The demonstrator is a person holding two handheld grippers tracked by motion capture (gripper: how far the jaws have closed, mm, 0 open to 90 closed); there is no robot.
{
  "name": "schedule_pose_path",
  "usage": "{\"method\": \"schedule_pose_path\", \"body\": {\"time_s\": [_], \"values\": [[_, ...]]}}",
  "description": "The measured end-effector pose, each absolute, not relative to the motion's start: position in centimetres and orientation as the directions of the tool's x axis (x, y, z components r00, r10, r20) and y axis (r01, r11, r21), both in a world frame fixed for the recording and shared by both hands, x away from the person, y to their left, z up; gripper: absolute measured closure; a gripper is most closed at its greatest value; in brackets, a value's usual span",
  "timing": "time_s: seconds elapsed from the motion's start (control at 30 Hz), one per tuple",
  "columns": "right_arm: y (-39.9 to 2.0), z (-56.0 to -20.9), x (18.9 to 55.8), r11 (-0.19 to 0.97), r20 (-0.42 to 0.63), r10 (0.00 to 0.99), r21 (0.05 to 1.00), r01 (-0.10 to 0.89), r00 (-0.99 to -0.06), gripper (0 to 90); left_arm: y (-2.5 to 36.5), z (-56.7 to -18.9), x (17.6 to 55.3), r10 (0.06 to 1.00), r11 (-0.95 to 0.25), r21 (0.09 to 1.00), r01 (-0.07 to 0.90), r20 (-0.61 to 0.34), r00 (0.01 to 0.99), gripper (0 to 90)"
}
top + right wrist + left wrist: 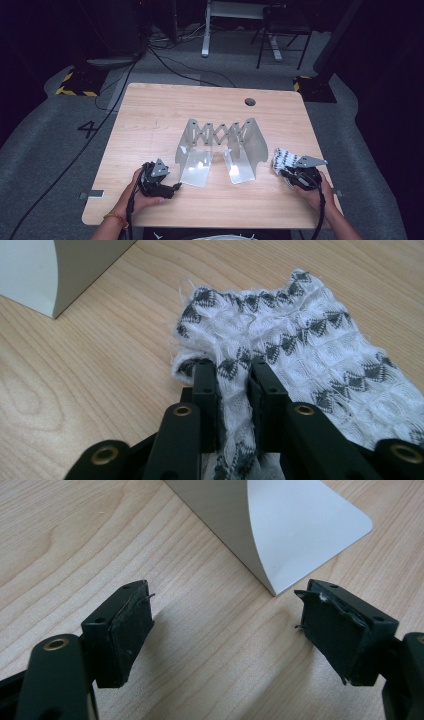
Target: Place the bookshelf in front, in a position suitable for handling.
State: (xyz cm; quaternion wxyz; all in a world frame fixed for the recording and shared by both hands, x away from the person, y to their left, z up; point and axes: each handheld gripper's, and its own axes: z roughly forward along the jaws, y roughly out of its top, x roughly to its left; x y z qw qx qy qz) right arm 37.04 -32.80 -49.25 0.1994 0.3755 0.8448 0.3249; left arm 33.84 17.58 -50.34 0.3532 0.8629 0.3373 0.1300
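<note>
While the right gripper (234, 375) pinches patterned cloth (300, 340) in its jaws, left gripper (225, 630) jaws wide apart, empty, beside metal rack (280, 525).

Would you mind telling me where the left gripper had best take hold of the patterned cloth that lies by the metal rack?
Probably the free far edge of the cloth, approached from above: it lies flat and loose on the table, while the right gripper already pinches a raised fold at the near end. The left gripper is open.
</note>
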Motion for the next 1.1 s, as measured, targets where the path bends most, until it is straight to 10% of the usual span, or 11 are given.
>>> {"method": "schedule_pose_path", "body": {"time_s": [1.1], "values": [[-33.6, -43.9, 34.0, 0.383, -0.098, 0.721, 0.881, 0.277, -0.686, 81.5, 17.9, -50.3, 33.4, 0.667, -0.526, 0.700, 0.483, -0.013, 0.745, 22.7]]}}
